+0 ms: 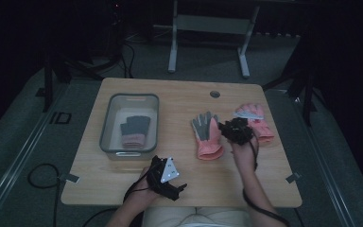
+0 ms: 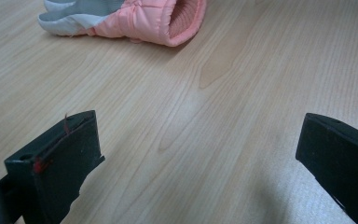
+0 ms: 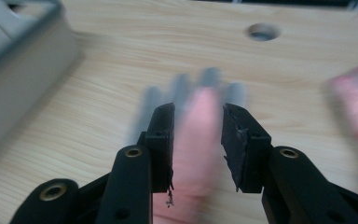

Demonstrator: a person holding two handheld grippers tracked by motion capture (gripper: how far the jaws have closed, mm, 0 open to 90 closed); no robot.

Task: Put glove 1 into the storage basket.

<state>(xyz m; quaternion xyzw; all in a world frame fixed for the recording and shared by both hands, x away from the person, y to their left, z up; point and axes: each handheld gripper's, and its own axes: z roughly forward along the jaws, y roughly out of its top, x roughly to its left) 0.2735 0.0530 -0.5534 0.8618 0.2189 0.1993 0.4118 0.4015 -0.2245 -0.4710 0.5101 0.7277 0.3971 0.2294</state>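
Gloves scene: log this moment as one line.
left gripper open, idle | right gripper open over middle glove | one glove in bin

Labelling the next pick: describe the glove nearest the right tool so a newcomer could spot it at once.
Start at the light wooden table and find the round hole near its far edge. Just nearer than that hole lies a pink padded glove with grey fingers, cuff toward the person. Unlike the pink glove at the right edge, it lies left of the right tool.
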